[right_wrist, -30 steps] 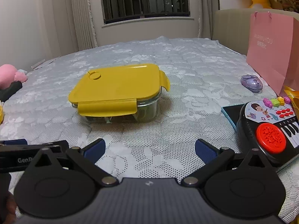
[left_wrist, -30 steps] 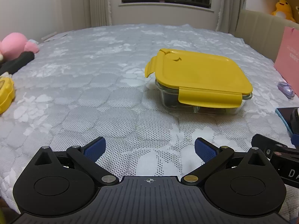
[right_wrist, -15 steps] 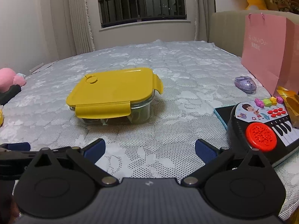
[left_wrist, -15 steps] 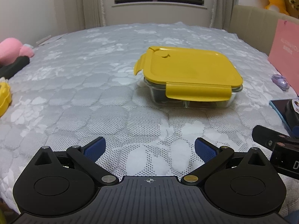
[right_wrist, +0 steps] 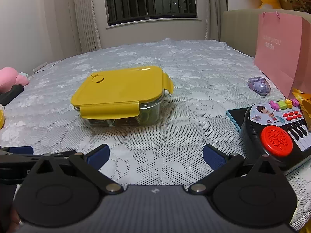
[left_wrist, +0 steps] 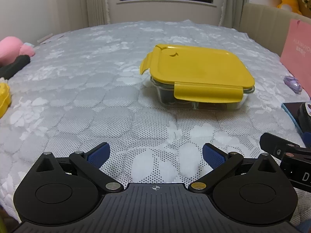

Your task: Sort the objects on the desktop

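Left tongs (left_wrist: 155, 153) and right tongs (right_wrist: 156, 153) hovering wide open, gripping nothing, yellow-lidded glass container (right_wrist: 120, 97) sitting ahead, toy keyboard (right_wrist: 278, 130) lying right of container.

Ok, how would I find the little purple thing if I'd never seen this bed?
Start at the tall pink paper bag standing at the right side of the grey patterned bedspread. Just in front of its lower left corner lies the purple toy, alone on the cover. It is small, rounded and lilac, unlike the black toy keyboard nearer the camera.
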Demonstrator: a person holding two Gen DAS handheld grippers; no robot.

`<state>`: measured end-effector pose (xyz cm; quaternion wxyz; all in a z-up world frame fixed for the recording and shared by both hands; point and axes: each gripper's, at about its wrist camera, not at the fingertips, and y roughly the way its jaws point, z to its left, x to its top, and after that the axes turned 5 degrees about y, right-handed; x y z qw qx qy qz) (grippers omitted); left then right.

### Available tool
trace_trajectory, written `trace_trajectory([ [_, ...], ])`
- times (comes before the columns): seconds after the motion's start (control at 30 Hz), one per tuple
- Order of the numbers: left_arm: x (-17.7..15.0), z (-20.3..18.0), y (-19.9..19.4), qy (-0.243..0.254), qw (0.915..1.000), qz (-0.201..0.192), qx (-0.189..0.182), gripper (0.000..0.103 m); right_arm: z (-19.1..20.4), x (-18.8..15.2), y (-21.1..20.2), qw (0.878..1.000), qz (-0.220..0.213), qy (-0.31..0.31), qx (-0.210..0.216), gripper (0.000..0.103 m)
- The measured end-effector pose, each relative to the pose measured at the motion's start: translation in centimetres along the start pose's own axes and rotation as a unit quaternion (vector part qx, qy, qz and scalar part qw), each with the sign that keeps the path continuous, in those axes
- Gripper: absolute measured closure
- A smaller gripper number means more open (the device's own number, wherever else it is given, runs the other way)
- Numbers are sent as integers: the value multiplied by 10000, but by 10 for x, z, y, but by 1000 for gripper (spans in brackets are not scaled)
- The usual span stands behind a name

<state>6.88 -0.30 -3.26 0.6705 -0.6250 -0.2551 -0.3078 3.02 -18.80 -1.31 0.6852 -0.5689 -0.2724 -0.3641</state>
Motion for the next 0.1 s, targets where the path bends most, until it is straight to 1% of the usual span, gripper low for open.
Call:
trace_trajectory([
  [0.1,-2,-2,1,71,10000,-57,30,0,0,0,1,10000,17,7,-7,0],
])
